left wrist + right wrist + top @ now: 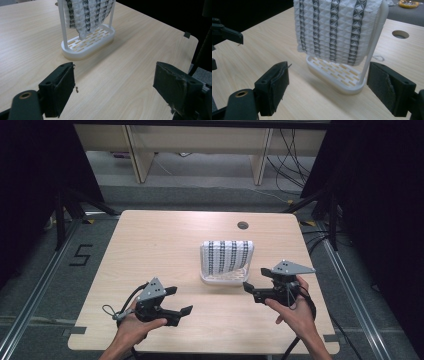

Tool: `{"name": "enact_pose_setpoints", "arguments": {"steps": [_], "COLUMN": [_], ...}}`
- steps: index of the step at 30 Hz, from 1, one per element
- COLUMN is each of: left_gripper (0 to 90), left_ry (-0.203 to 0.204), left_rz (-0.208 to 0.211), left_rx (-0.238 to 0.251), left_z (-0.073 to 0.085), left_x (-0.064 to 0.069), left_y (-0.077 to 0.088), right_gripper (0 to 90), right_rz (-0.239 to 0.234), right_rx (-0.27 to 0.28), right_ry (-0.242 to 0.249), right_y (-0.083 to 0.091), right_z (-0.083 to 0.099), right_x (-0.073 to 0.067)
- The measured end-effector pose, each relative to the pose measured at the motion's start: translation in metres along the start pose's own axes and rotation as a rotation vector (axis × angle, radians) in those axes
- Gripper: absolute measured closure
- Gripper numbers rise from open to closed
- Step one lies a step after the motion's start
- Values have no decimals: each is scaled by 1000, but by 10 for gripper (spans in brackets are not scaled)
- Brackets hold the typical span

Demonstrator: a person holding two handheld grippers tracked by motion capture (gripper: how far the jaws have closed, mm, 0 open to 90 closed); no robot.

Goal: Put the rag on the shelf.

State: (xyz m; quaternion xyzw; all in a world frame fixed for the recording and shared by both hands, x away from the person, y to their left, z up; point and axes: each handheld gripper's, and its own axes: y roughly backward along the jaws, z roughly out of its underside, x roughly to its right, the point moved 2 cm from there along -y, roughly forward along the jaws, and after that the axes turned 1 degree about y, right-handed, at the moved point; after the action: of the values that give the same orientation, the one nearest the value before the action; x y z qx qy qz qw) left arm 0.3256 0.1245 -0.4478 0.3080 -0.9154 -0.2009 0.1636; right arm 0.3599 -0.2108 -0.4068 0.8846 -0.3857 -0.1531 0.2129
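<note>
L tool, R tool: jaws apart, hand-held.

One table, centre of frame. One white rack mid-frame with one black-and-white patterned cloth hung over it. Two grippers: left gripper lower left, right gripper lower right, each with two jaws spread apart. Two hands, left hand and right hand. One round hole in the tabletop, upper centre. One yellow object, top right of the right gripper view.

Black claws with grey three-cornered plates
</note>
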Motion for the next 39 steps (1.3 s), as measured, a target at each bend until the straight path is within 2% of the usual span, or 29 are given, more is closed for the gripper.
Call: {"name": "enact_pose_setpoints", "arguments": {"steps": [1, 3, 4, 6, 8, 10, 14, 15, 16, 17, 18, 21, 22, 23, 24, 25, 26, 27, 28, 29, 30, 32, 33, 34, 35, 36, 39], "left_gripper": [165, 166, 165, 165, 165, 165, 165, 166, 166, 166, 165, 165, 165, 165, 166, 166, 165, 165, 166, 166, 166, 166, 166, 166, 166, 166, 166], "left_ry": [1, 2, -1, -6, -19, -25, -19, -24, -24, -19, -26, -31, -31, -19, -28, -28, -20, -16, -8, -23, -9, 4, 4, -1, -14, -20, -14], "left_rz": [3, 6, 8, 18, 14, 4, 19, 20, 20, 20, 13, 8, 19, 13, 7, 7, 10, 12, 4, 11, 0, 9, 9, -1, -2, -5, -12], "left_rx": [0, -3, -10, -8, -9, -17, -2, -16, -16, -19, -28, -36, -34, -37, -46, -46, -38, -34, -50, -53, -57, -61, -61, -72, -61, -71, -72], "left_z": [2, 7, 9, 11, 15, 20, 26, 30, 30, 33, 38, 43, 47, 49, 50, 50, 53, 56, 59, 60, 63, 67, 67, 69, 70, 70, 71], "left_x": [0, 1, 1, 1, 3, 5, 7, 8, 8, 8, 9, 10, 11, 12, 11, 11, 12, 12, 14, 14, 16, 17, 17, 18, 18, 18, 17], "left_y": [0, -1, -1, -2, -1, 2, 5, 7, 7, 7, 8, 8, 7, 7, 7, 7, 6, 5, 5, 4, 4, 3, 3, 3, 2, 4, 4], "right_gripper": [190, 189, 189, 189, 189, 189, 189, 189, 189, 189, 189, 190, 191, 191, 191, 191, 191, 191, 193, 193, 194, 193, 193, 193, 193, 193, 192], "right_rz": [-4, 2, -4, -4, -11, -10, -38, -50, -32, -32, -47, -52, -52, -53, -66, -66, -75, -75, -78, -78, -76, -84, -84, -81, -82, -79, -77], "right_rx": [-7, -16, -3, -11, -26, -17, -18, -21, -18, -18, -29, -61, -65, -74, -78, -78, -88, -88, -114, -114, -119, -126, -126, -127, -141, -142, -149], "right_ry": [14, 0, -8, -5, -25, 21, 4, -3, 41, 41, 13, 25, 33, 41, 45, 45, 19, 19, 18, 18, 29, -12, -12, 13, -8, 28, 35], "right_y": [1, 1, -1, -1, -2, -4, -6, -6, -6, -6, -8, -13, -14, -15, -17, -17, -21, -21, -22, -22, -22, -21, -21, -21, -21, -22, -22], "right_z": [1, 5, 7, 10, 17, 21, 29, 30, 32, 32, 37, 45, 47, 50, 53, 53, 60, 60, 65, 65, 67, 72, 72, 76, 78, 80, 84], "right_x": [1, -1, -2, -2, -7, -6, -16, -18, -17, -17, -23, -29, -29, -30, -30, -30, -32, -32, -33, -33, -32, -34, -34, -32, -35, -33, -34]}}
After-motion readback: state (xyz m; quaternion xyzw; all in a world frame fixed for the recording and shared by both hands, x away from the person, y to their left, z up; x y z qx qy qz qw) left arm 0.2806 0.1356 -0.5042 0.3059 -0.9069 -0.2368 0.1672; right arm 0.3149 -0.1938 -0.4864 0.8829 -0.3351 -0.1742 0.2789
